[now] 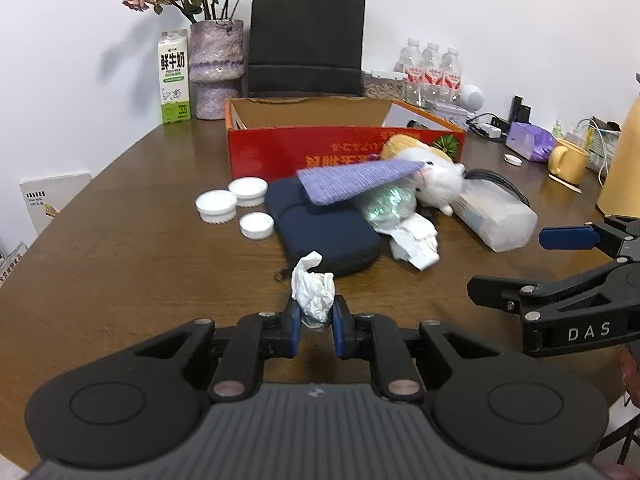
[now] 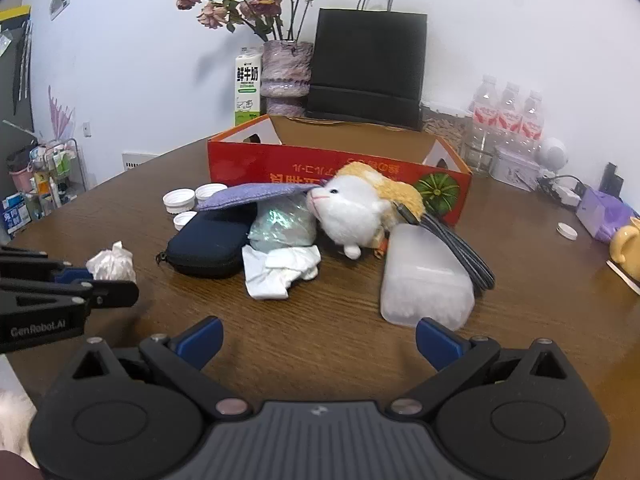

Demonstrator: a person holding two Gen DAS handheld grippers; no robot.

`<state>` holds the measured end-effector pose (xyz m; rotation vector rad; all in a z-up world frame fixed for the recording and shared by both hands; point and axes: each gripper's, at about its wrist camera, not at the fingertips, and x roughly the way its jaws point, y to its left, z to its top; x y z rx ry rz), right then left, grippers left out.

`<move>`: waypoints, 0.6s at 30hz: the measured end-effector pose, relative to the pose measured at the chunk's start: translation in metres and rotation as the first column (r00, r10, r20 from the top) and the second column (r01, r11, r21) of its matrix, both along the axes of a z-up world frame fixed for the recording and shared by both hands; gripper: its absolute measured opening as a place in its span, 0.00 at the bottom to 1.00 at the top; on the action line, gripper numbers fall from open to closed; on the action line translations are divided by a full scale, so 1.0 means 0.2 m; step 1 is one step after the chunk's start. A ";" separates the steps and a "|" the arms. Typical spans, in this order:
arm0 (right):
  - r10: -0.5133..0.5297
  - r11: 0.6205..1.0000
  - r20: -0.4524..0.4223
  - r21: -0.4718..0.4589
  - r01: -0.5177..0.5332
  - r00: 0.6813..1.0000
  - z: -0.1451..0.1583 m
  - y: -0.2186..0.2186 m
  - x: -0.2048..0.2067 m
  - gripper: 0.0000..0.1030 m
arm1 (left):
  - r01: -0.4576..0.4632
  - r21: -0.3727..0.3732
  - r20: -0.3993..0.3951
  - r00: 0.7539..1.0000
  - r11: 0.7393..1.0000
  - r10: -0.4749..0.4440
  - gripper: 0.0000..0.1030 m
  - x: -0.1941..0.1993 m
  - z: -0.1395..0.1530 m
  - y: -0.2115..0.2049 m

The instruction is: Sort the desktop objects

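Already the left gripper pinches the tissue wad near the table front edge — light, soft, crushable, so a grip on its bulk should hold. Right gripper gapes wide and empty; beyond lies the pile before the box.

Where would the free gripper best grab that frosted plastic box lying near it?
Probably across the near end of the frosted plastic box, coming in from the front. It lies flat with that narrow end toward the open right gripper, and its long sides look narrow enough for the jaws. The far end is worse: a grey cable lies along it.
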<state>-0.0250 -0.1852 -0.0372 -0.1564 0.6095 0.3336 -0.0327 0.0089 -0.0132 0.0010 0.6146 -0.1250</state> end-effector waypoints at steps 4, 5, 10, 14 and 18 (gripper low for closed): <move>0.012 1.000 0.002 -0.003 -0.012 1.000 0.01 0.05 0.05 1.00 | -0.009 0.004 0.014 1.000 1.000 0.009 0.15 0.05 0.02 0.04; 0.015 1.000 0.002 -0.003 -0.015 1.000 0.01 0.06 0.07 1.00 | -0.012 0.003 0.016 1.000 1.000 0.012 0.15 0.06 0.02 0.05; 0.027 1.000 -0.014 -0.011 -0.027 1.000 -0.01 0.13 0.17 0.97 | -0.036 -0.004 0.010 0.999 0.999 0.036 0.15 0.13 0.02 0.10; 0.030 0.999 -0.029 -0.016 -0.030 0.999 -0.04 0.15 0.25 0.91 | -0.057 -0.017 0.013 0.998 0.998 0.057 0.15 0.17 0.01 0.14; 0.034 0.999 -0.039 -0.022 -0.035 0.999 -0.05 0.16 0.31 0.81 | -0.065 -0.022 0.008 0.998 0.998 0.065 0.15 0.21 0.01 0.16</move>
